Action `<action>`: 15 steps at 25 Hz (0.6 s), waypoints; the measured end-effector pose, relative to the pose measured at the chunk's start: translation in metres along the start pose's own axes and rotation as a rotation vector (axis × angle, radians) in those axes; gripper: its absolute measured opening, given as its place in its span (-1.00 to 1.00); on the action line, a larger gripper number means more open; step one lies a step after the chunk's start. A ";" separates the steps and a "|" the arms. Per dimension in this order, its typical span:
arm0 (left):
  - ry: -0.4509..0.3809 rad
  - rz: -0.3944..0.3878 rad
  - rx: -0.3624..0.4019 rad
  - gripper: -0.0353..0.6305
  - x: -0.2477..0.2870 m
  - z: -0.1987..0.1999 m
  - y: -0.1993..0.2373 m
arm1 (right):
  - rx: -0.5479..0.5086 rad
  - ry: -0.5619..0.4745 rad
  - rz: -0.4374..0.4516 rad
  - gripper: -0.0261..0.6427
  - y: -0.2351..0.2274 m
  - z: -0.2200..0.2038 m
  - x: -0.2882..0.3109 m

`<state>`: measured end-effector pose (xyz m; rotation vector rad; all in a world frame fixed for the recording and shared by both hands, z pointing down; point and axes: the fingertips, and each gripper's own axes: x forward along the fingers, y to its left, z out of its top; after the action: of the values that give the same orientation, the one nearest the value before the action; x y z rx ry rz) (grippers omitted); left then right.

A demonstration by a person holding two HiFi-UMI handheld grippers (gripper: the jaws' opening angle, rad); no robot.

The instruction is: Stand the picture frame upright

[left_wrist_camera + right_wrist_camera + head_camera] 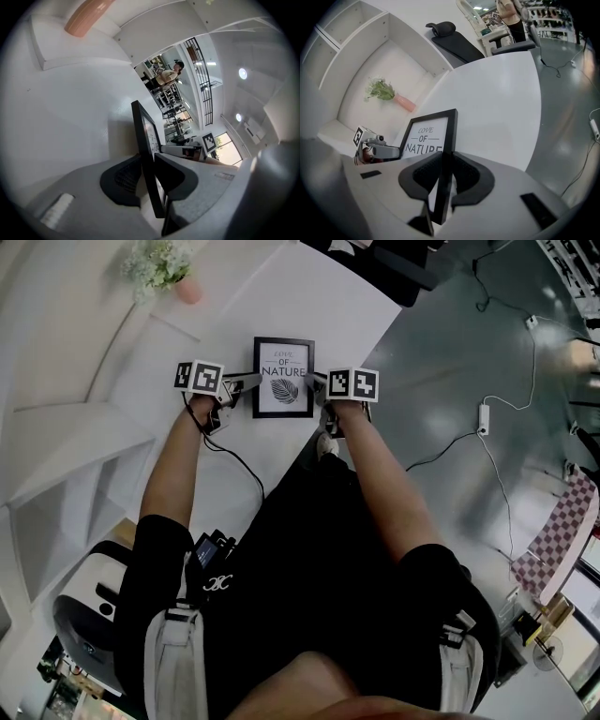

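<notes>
**A:** In the head view, where is the picture frame (283, 377)?

**B:** It is over the white table (309, 296), between the two grippers, with its printed face towards the camera. The left gripper (251, 382) meets its left edge and the right gripper (316, 382) meets its right edge. A vase of flowers (169, 268) stands well apart, farther back.

**A:** And in the left gripper view?

**B:** The frame (143, 136) shows edge-on and runs straight between the jaws. They stand partly closed, with a dark pad against each side of the black border.

**A:** What about the right gripper view?

**B:** It is much the same there. The jaws are clamped on the frame's (429, 136) right border, with one pad on the front and one on the back. The left gripper (377, 150) shows at the frame's far edge. Neither view makes clear whether the frame's lower edge touches the table.
</notes>
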<state>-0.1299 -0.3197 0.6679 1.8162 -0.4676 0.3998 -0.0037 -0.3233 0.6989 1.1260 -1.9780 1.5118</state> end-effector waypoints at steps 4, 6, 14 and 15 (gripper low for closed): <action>-0.035 0.007 -0.014 -0.61 -0.002 0.001 -0.005 | 0.017 0.007 0.006 -0.71 -0.001 0.000 0.000; -0.051 0.017 -0.006 -0.62 -0.002 0.002 -0.011 | 0.025 0.004 0.006 -0.71 -0.001 -0.001 -0.002; -0.171 0.034 0.130 -0.64 -0.020 0.022 -0.058 | -0.115 -0.134 0.035 -0.71 0.025 0.035 -0.046; -0.191 0.039 0.154 -0.64 -0.022 0.025 -0.068 | -0.142 -0.157 0.040 -0.71 0.029 0.041 -0.056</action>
<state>-0.1131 -0.3234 0.5941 2.0076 -0.6199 0.2965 0.0129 -0.3394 0.6274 1.1835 -2.1862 1.3131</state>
